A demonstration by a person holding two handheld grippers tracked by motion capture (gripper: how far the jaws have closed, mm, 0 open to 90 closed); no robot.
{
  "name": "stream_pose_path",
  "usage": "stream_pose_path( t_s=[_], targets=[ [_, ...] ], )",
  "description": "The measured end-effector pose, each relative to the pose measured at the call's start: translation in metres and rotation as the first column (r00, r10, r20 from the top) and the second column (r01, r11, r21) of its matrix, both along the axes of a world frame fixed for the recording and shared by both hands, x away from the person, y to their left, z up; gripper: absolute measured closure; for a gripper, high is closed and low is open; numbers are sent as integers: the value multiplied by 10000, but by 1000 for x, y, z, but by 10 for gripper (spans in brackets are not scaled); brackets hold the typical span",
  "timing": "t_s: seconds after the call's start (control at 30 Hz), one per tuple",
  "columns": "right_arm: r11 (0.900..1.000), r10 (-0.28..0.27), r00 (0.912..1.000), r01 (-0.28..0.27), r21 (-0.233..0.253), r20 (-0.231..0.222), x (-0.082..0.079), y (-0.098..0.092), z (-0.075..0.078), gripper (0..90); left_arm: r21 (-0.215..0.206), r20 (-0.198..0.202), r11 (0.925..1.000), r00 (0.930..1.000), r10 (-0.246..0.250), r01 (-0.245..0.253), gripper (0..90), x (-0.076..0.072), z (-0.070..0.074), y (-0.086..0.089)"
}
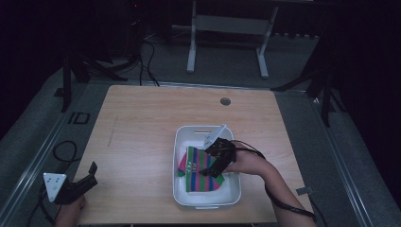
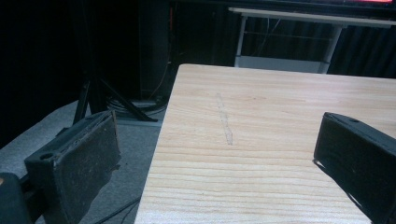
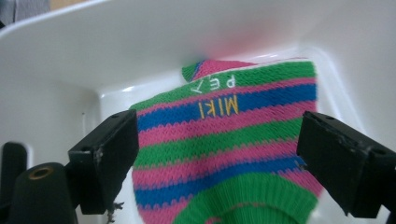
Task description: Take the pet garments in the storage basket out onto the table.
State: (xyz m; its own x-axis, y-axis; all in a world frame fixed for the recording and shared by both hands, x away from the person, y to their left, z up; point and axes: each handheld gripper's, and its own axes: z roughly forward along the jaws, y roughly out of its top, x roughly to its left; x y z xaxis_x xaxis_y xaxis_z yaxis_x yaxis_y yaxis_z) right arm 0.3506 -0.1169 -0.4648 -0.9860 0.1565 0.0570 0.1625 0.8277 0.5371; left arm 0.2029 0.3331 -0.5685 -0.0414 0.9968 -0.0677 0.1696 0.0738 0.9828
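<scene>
A striped sock [image 3: 224,154] is lying in a white tub [image 1: 182,142] on the worktop [image 1: 142,123]; the right tongs [image 3: 219,158] are being held spread over it, the left tongs [image 2: 219,154] spread at the worktop's near-left corner

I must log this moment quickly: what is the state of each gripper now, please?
Left gripper: open, holding nothing, at the table's near left corner.
Right gripper: open, jaws either side of the striped sock in the white bin, not closed on it.
</scene>
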Motion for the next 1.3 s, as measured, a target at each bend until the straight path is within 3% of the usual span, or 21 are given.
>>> stream_pose_path(
  t_s=[0.17,0.43,0.6,0.73,0.87,0.9,0.93,0.97,1.13,1.3],
  targets=[
    [9995,163,9995,-170,-252,-268,5,22,-12,126,18,-2,10000,10000,-30,30,9,0,0,0],
    [9945,96,9990,-140,-1038,-429,10,49,-35,124,45,18,10000,10000,-70,70,9,0,0,0],
    [9855,150,9991,-216,-1680,-402,8,60,-51,109,37,26,10000,10000,-89,89,9,-1,0,-1],
    [9742,323,9994,-343,-2231,-125,2,65,-59,114,35,30,10000,10000,-90,90,9,-1,0,-1],
    [9659,347,9990,-265,-2577,272,0,68,-59,261,71,41,9999,9999,-93,93,9,-1,0,-1],
    [9645,303,9990,-203,-2633,338,-1,68,-58,379,69,42,9999,9999,-97,97,9,-1,0,-1],
    [9650,350,9980,-200,-2616,528,-2,68,-56,556,71,50,9999,10000,-86,85,9,-1,0,-1],
    [9660,405,9962,-195,-2578,765,-4,69,-54,601,72,45,9999,10000,-85,85,9,-1,0,-1],
    [9709,-14,9968,205,-2388,799,-3,65,-51,678,58,38,10000,10000,-75,74,9,-1,0,-1],
    [9808,-168,9965,322,-1921,813,-1,53,-36,690,46,26,10000,10000,-84,84,10,0,0,-1]
  ],
)
